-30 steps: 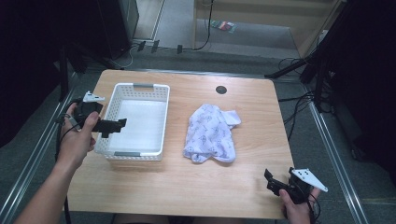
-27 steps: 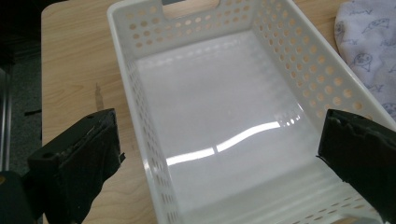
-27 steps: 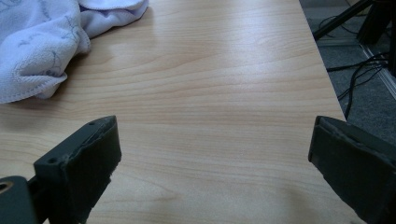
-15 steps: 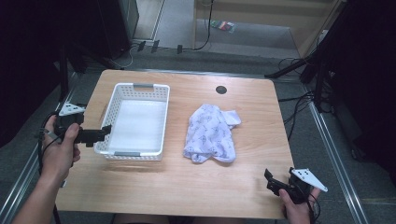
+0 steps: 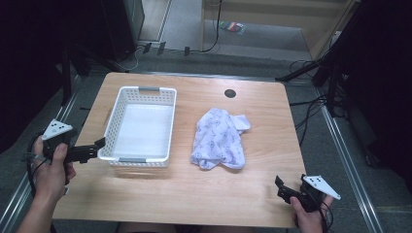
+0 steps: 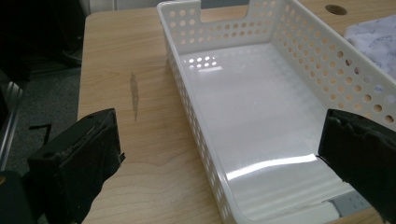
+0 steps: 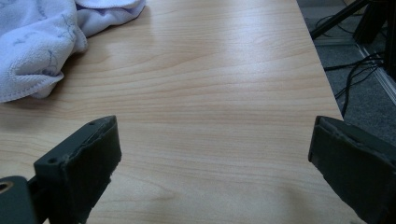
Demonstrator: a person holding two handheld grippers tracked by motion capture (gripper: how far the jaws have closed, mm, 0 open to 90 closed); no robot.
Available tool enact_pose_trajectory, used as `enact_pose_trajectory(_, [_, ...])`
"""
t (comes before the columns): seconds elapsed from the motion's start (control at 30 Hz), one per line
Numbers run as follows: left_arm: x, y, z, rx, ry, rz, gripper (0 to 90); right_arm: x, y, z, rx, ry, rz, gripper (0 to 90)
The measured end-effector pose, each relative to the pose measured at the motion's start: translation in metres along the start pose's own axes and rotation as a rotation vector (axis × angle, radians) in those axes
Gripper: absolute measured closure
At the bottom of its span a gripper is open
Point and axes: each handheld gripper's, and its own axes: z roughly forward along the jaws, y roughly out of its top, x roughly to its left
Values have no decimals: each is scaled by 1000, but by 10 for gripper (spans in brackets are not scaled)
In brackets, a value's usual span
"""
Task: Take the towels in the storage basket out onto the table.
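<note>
Left gripper (image 5: pixel 94 148) retreated — beside basket (image 5: pixel 141 126).

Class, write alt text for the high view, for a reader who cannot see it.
A wooden table holds an empty white basket beside a crumpled patterned cloth. The left gripper, open, sits at the basket's near left corner; the right gripper rests at the table's near right edge.
</note>
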Motion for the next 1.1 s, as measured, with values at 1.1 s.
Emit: enact_pose_trajectory(1.1, [27, -88, 5, -70, 19, -81, 0, 1, 0, 1, 6, -14, -4, 26])
